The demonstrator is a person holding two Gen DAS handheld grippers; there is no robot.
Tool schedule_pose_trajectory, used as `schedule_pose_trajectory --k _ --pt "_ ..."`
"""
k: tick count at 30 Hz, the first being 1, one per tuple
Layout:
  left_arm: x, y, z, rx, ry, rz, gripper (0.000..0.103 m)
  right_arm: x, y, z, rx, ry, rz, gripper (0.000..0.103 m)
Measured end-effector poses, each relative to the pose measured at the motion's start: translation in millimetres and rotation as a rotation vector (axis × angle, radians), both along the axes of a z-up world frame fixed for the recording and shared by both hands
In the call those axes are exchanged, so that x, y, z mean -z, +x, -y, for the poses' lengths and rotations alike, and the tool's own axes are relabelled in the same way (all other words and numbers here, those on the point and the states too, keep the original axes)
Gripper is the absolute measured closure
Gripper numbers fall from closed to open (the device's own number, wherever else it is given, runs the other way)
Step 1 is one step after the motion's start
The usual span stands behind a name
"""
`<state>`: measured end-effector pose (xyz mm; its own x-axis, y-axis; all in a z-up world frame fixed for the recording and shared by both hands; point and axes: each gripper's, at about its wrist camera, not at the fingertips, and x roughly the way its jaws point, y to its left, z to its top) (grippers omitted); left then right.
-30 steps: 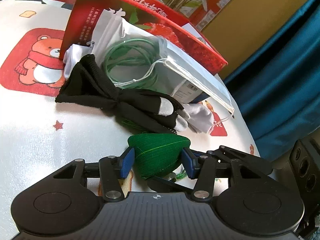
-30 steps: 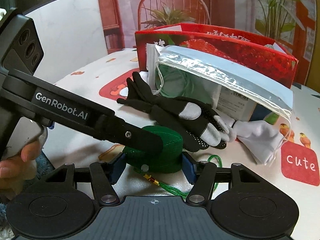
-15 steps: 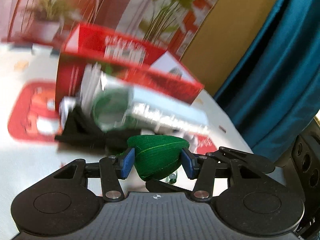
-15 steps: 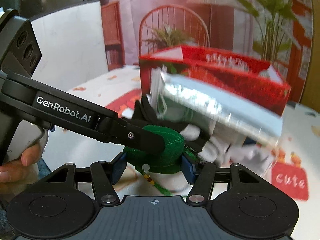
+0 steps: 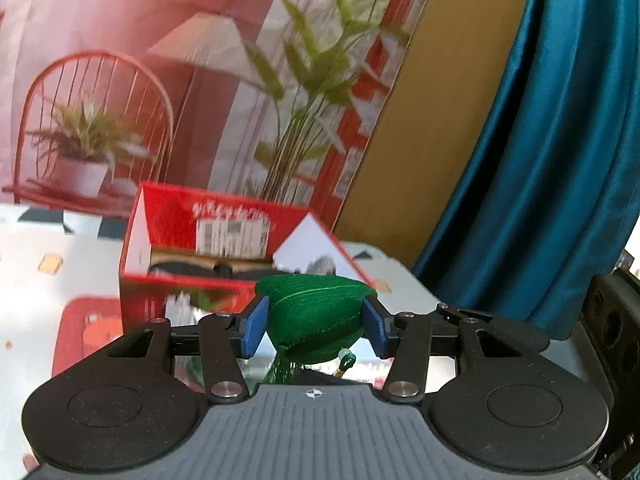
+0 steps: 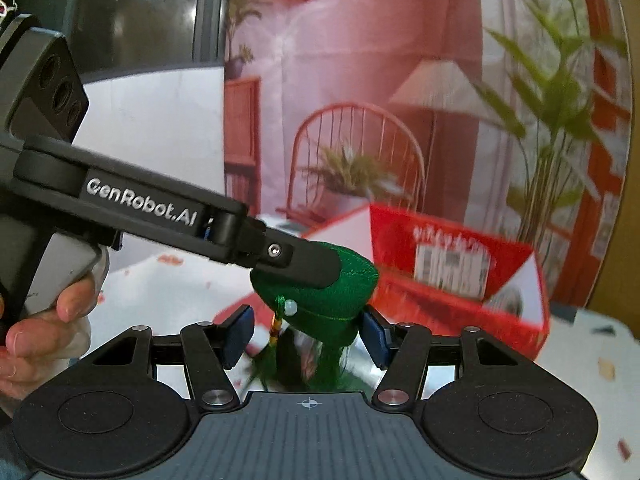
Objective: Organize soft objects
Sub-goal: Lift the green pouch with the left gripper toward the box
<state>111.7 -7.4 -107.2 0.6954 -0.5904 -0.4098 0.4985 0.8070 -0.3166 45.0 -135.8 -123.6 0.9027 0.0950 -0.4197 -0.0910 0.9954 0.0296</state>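
From our left wrist camera, our left gripper (image 5: 316,326) has its jaws clamped on a green pouch (image 5: 316,320), a soft stuffed shape with a tassel hanging beneath. A second ago the pouch sat low by the gloves and bags on the table; now it is lifted, and we look across into the open red box (image 5: 208,248), which stands on the table ahead and slightly left. Something dark already lies inside. From our right wrist camera, our right gripper (image 6: 308,334) has its jaws apart; a moment ago they flanked the pouch closely, now they look clear of it, and it hangs just above them in the left gripper's fingers. The box (image 6: 460,280) sits ahead to the right. We judge the pouch is on its way into the box.
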Motion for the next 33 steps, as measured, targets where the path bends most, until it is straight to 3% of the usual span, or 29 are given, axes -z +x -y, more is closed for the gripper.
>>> schedule_pose_trajectory --k 16,23,27,33 --pt "-57 71 9 -0.029 -0.086 0.052 0.05 -67 64 42 -0.012 -0.08 0.125 0.049" --pt "-74 110 25 -0.04 -0.048 0.101 0.05 -84 103 69 -0.012 -0.092 0.171 0.049" --pt "-65 136 30 -0.038 -0.06 0.058 0.05 -81 125 85 -0.012 -0.094 0.159 0.049" --pt "-26 169 41 -0.042 -0.015 -0.054 0.05 -44 154 104 -0.01 -0.074 0.071 0.049"
